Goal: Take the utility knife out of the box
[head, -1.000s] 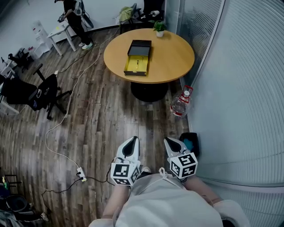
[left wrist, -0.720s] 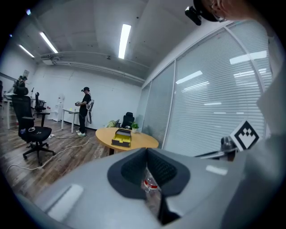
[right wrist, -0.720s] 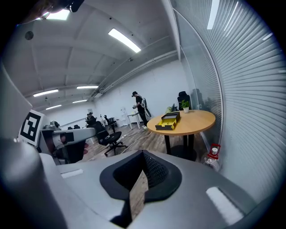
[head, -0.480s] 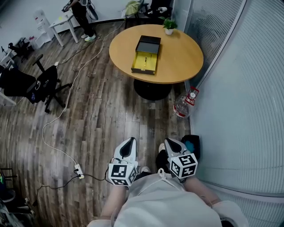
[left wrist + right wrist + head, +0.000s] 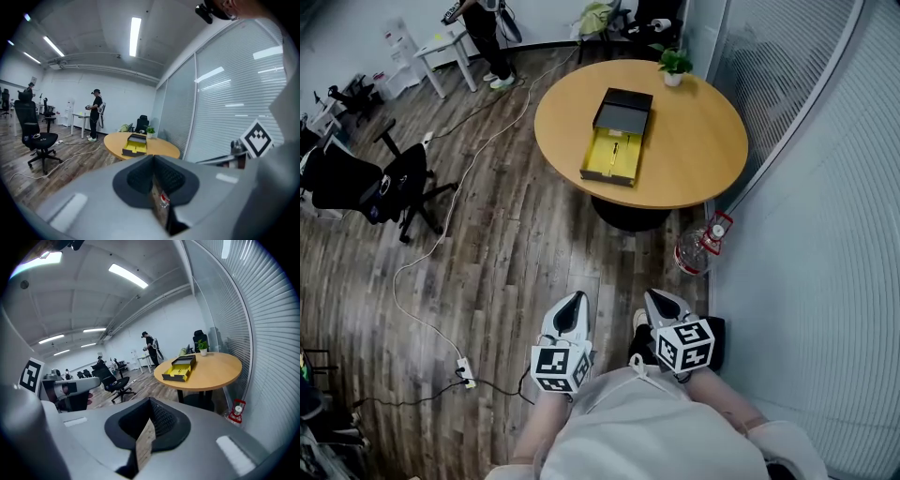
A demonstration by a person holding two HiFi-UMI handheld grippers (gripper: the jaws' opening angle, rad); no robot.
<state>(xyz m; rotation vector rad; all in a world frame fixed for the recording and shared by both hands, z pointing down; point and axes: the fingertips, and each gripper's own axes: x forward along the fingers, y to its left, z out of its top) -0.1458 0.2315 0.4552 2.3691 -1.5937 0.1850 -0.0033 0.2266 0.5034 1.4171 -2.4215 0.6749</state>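
Observation:
An open black box with a yellow lining point(image 5: 612, 156) lies on the round wooden table point(image 5: 694, 141), its lid point(image 5: 624, 109) folded back behind it. A slim utility knife point(image 5: 615, 150) rests inside on the yellow lining. My left gripper point(image 5: 576, 300) and right gripper point(image 5: 657, 298) are held side by side close to my body, well short of the table, over the wooden floor. Both point toward the table, shut and holding nothing. The box point(image 5: 133, 144) shows far off in the left gripper view, and the box point(image 5: 180, 369) also in the right gripper view, beyond the shut jaws.
A potted plant point(image 5: 674, 64) stands at the table's far edge. A water bottle with a red cap point(image 5: 701, 247) sits on the floor beside the table base, near the glass wall point(image 5: 825, 206). At left are an office chair point(image 5: 389, 183), a cable with power strip point(image 5: 465, 372) and a standing person point(image 5: 483, 23).
The table and box have come nearer and sit lower in the head view as I walk toward them. Both grippers stay shut in front of my body.

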